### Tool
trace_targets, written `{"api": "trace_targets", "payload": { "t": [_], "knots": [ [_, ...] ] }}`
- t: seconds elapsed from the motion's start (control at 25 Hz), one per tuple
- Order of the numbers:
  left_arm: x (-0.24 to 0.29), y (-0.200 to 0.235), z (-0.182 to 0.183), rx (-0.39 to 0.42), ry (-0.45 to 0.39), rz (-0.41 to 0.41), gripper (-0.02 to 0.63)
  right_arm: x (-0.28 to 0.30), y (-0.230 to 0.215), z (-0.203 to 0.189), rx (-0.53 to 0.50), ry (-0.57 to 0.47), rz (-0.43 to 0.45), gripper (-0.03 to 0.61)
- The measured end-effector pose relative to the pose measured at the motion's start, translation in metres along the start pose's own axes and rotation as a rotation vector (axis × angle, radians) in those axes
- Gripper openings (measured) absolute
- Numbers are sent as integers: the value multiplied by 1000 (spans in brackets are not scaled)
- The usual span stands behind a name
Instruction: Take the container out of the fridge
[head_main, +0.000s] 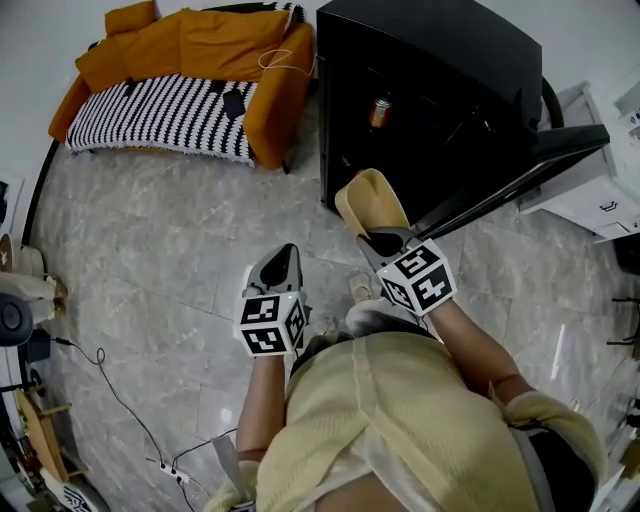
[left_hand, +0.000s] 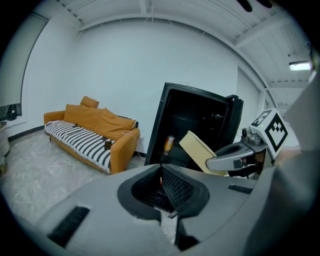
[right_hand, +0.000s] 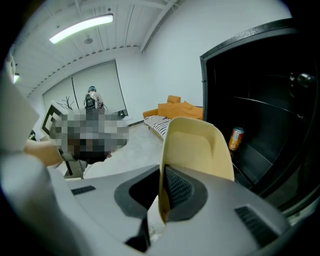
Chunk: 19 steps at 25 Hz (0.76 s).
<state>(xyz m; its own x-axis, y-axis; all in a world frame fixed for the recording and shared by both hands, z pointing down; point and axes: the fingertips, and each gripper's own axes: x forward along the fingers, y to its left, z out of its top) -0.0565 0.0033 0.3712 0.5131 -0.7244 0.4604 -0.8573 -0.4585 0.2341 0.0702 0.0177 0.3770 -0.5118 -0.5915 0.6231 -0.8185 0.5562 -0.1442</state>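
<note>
The black fridge stands open, its door swung out to the right. A cream-yellow container is outside it, tilted, just in front of the opening. My right gripper is shut on the container's wall, with the wall pinched between the pads. An orange can stays on a shelf inside. My left gripper hangs lower left of the container over the floor, shut and holding nothing. In the left gripper view the container and the right gripper show before the fridge.
An orange sofa with a striped blanket stands left of the fridge. White drawers sit behind the open door. A cable and power strip lie on the marble floor at lower left. A person stands far off.
</note>
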Motion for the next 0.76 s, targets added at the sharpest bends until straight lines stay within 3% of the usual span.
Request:
{"api": "trace_targets", "payload": {
  "t": [0.76],
  "knots": [
    [9, -17, -9, -8, 24, -31, 25, 1, -1, -6, 18, 13, 26, 34]
  ]
}}
